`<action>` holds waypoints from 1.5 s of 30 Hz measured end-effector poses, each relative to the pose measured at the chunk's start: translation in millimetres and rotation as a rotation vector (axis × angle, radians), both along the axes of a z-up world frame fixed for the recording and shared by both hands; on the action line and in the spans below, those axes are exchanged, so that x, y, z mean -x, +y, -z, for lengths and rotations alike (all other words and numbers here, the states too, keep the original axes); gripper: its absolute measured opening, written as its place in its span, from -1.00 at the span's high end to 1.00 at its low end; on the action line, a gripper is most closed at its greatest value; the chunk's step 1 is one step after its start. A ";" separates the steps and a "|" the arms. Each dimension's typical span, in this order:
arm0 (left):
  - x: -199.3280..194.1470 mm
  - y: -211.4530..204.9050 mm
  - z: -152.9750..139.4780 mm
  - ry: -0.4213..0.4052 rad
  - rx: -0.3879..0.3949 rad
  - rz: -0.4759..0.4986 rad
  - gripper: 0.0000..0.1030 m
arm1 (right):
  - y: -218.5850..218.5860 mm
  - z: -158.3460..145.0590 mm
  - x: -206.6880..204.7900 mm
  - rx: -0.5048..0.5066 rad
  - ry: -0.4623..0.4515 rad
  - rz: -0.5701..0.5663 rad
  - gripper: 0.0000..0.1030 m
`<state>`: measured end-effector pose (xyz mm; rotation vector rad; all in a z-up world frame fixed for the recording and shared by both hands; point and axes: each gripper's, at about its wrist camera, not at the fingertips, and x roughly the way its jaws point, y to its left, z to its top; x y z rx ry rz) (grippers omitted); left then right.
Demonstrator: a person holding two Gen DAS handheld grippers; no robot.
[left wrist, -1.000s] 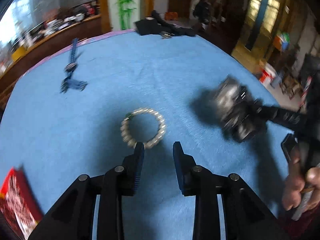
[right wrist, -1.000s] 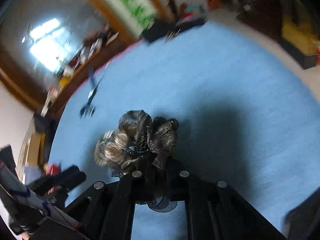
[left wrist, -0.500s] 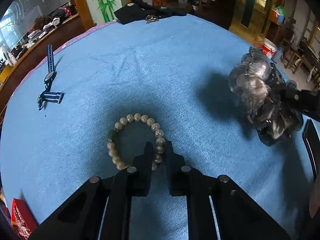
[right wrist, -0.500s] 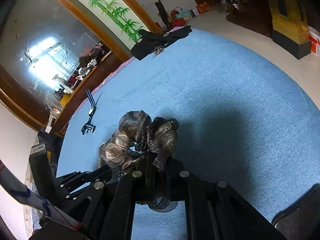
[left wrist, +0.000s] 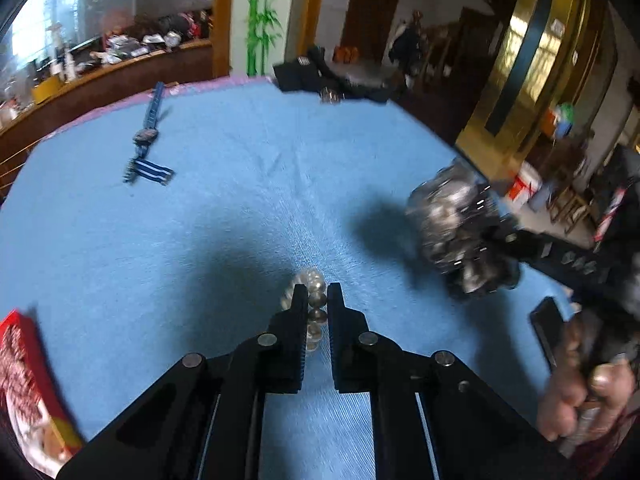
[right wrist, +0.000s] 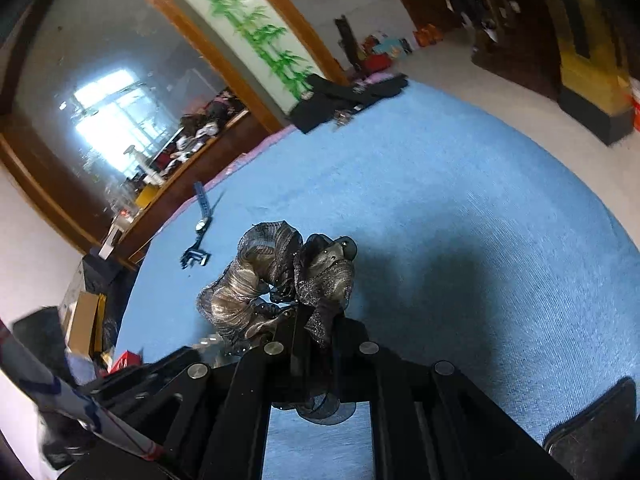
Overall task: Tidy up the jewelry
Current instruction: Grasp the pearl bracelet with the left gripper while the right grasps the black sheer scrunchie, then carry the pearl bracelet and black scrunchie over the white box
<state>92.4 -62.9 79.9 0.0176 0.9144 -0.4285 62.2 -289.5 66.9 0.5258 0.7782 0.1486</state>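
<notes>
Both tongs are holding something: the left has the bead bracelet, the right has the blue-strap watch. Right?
Not quite. The right tongs grip a dark mesh bow, as the right wrist view shows; the watch lies on the blue cloth. The left tongs do hold the bracelet.

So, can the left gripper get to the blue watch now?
Probably not yet. The left gripper is shut on the bead bracelet, so it has no free grip. The path over the blue cloth to the watch looks clear, though.
</notes>
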 end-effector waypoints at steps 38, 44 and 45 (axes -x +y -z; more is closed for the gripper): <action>201.7 240.3 -40.1 -0.228 0.036 -0.394 0.82 | 261.5 -38.4 102.7 0.198 -0.103 -0.538 0.83; 222.9 295.9 -36.0 -0.224 0.041 -0.494 0.82 | 302.3 -34.0 107.3 0.223 -0.095 -0.611 0.83; 226.1 302.8 -34.1 -0.221 0.041 -0.506 0.82 | 308.4 -31.6 107.6 0.229 -0.089 -0.623 0.82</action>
